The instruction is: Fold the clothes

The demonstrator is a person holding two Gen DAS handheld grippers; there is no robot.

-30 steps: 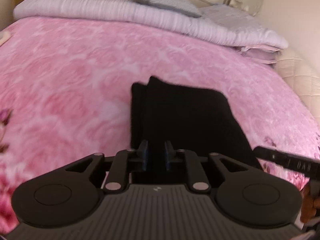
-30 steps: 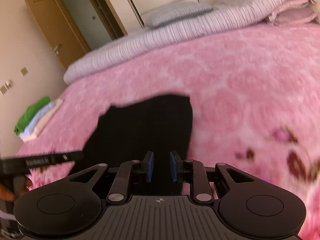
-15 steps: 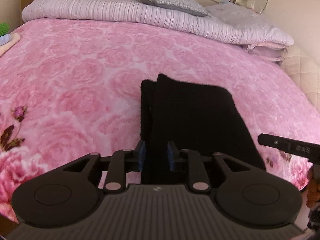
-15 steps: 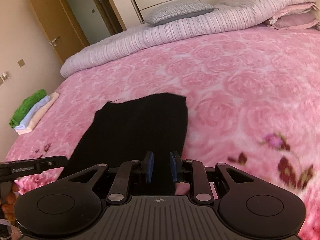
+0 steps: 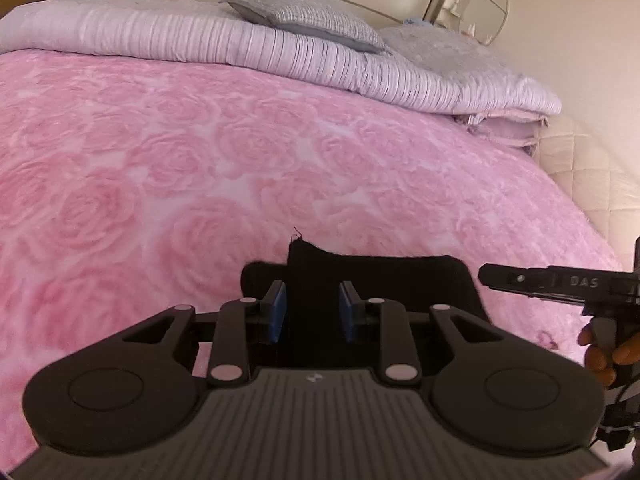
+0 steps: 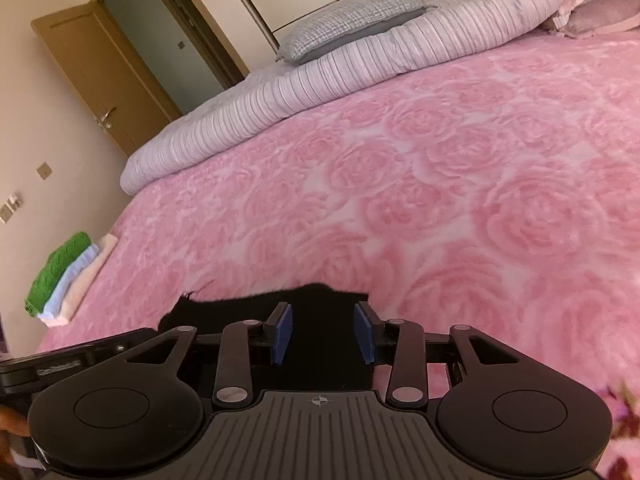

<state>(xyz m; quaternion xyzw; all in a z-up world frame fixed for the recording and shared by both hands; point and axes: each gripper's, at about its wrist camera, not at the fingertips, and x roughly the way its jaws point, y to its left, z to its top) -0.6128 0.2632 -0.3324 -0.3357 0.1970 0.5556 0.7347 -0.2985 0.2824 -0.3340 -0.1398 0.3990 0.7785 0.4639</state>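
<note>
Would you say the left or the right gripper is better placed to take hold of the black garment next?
Left, narrowly. The black garment fills the gap of the left gripper; the right gripper, jaws just opened wider, sits at its edge.

Bedspread (image 5: 200,168) was pink with a rose pattern; garment (image 5: 400,276) on it plain black. Rolled quilt (image 5: 240,44) was pale lilac, ribbed; pillow (image 6: 352,24) grey checked. Folded stack (image 6: 64,276) showed green, light blue, cream.
</note>
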